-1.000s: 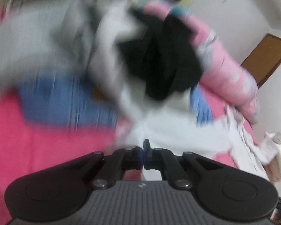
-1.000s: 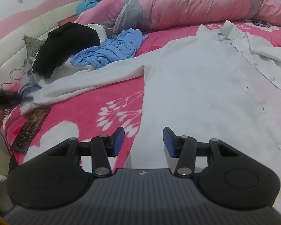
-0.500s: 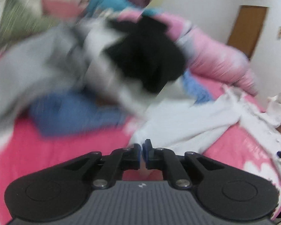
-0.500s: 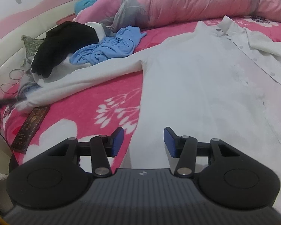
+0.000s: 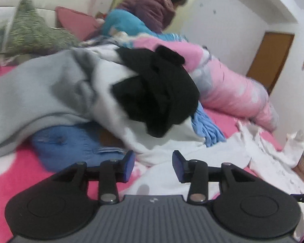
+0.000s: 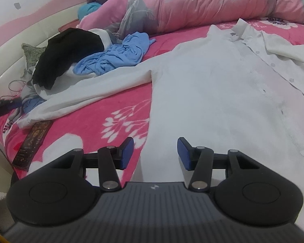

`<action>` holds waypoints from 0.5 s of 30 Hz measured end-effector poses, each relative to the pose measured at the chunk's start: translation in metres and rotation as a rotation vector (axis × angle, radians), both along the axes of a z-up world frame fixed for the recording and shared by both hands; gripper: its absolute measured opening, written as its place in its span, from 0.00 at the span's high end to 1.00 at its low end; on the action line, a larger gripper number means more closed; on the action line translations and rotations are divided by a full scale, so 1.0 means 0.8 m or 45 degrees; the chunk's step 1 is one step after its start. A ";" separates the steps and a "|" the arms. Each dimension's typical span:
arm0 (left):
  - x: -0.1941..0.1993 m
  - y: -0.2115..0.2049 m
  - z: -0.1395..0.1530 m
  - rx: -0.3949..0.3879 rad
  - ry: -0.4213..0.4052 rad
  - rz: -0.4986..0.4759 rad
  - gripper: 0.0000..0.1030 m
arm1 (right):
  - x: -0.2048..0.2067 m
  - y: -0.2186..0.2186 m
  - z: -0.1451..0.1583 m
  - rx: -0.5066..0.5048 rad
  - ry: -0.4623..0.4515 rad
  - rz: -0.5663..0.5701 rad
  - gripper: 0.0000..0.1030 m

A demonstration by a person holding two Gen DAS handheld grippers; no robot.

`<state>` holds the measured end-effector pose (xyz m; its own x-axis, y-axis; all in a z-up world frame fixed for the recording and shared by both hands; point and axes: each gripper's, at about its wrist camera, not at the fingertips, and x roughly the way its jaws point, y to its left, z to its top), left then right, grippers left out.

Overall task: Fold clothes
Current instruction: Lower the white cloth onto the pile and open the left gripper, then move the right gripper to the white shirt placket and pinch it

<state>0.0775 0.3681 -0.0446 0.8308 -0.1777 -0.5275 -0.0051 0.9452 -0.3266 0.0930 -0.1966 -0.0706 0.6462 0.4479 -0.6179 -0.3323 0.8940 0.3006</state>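
A white button-front shirt (image 6: 223, 93) lies spread flat on the bed, its smooth thin cloth covering most of the right side of the right wrist view, collar at the far end and one long sleeve stretched out to the left across the fuzzy pink blanket (image 6: 95, 121) with its white branch-and-flower print. The right gripper (image 6: 155, 151) hangs over the shirt's near hem with its blue-padded jaws partly apart and nothing between them.

The left gripper (image 5: 153, 164) has just been opening; its jaws now stand partly apart, empty, above the crumpled end of the white sleeve (image 5: 172, 154). Just beyond it rises a soft heap of clothes: a thick grey fleece garment (image 5: 36, 93) on the left, a black garment (image 5: 158, 93) draped on top, a rumpled light-blue cloth (image 5: 206, 127) to the right and a darker blue one (image 5: 66, 143) tucked under the near left edge.

A puffy pink quilt (image 6: 202, 2), rolled into a long bolster shape, runs along the far side of the bed. A flat dark rectangular book (image 6: 32, 143) lies at the blanket's near left edge. A person in a dark purple padded jacket (image 5: 152, 6) sits at the far end.
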 end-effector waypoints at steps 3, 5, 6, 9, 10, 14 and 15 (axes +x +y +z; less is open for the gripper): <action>0.031 -0.018 -0.019 0.071 0.148 0.026 0.59 | -0.002 -0.005 -0.001 -0.001 0.003 -0.014 0.54; 0.042 -0.011 -0.039 0.071 0.264 0.094 0.59 | -0.003 -0.010 -0.002 0.010 0.007 -0.029 0.54; 0.044 -0.004 -0.047 0.051 0.309 0.137 0.60 | -0.004 -0.013 -0.001 0.016 0.002 -0.033 0.54; 0.025 0.014 -0.043 -0.049 0.279 0.203 0.57 | -0.008 -0.022 0.000 0.037 -0.014 -0.044 0.54; 0.016 0.016 -0.036 -0.050 0.259 0.222 0.54 | -0.009 -0.025 0.001 0.044 -0.019 -0.048 0.54; -0.015 0.004 0.008 -0.014 0.160 0.273 0.51 | -0.010 -0.039 -0.001 0.085 -0.029 -0.066 0.54; -0.021 -0.003 0.020 -0.013 0.132 0.279 0.50 | -0.011 -0.043 -0.003 0.098 -0.028 -0.072 0.54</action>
